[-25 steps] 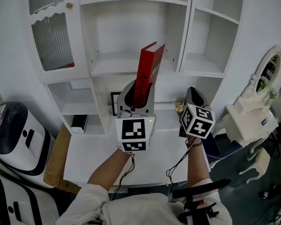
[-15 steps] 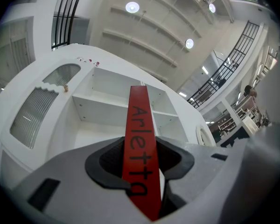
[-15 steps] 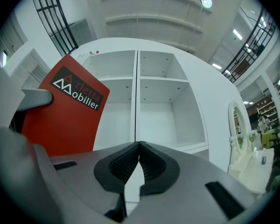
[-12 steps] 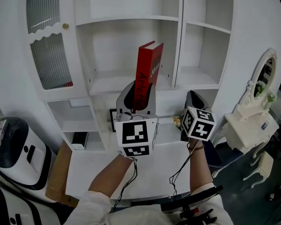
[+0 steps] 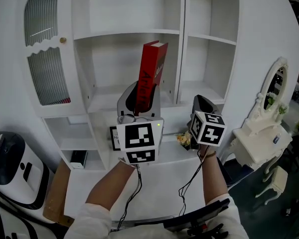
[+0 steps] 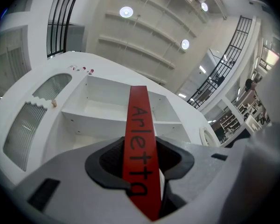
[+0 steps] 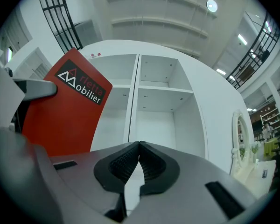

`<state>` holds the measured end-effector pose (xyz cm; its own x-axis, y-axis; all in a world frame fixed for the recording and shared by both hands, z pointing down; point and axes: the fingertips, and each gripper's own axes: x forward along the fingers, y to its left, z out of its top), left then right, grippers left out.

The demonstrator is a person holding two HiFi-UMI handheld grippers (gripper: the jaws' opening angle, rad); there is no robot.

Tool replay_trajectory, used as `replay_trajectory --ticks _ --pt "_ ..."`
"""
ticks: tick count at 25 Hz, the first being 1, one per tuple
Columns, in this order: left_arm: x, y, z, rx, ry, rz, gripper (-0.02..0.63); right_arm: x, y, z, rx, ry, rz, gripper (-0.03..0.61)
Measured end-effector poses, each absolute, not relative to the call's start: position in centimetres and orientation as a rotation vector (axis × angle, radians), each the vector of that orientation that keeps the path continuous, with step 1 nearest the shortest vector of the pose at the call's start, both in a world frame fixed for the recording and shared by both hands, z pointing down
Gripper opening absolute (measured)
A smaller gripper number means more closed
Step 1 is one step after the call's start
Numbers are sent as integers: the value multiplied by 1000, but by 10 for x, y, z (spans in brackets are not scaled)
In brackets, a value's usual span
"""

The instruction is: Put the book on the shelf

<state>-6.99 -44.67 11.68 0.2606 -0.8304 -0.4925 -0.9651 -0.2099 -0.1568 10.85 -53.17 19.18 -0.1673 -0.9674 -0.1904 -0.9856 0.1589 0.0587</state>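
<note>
A red book (image 5: 149, 71) stands upright, spine toward me, clamped in my left gripper (image 5: 138, 97), whose jaws press on its two covers. In the left gripper view the red spine (image 6: 140, 148) runs up between the dark pads. The book is raised in front of the middle compartment of the white shelf unit (image 5: 124, 34), its top near the upper board. My right gripper (image 5: 203, 103) hangs to the right at about the same height, shut with nothing in it. From the right gripper view the book's red cover (image 7: 65, 111) shows at left, and the pads (image 7: 151, 164) meet.
A white desk top (image 5: 154, 183) lies below my arms. A small flower ornament (image 5: 183, 139) and a dark picture frame (image 5: 112, 137) stand at its back. A glass-fronted cabinet door (image 5: 45, 68) is at left. A white dressing table with mirror (image 5: 269, 118) stands at right.
Both grippers have risen, and the book has come up with the left one, from the lower shelf level to the middle compartment. The grip has not changed.
</note>
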Motion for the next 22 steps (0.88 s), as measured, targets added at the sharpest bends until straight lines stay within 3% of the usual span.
replay_trajectory --ticks 22 --pt "-50 -445 27 -1981 1604 526 175 121 -548 96 -1889 2276 431 21"
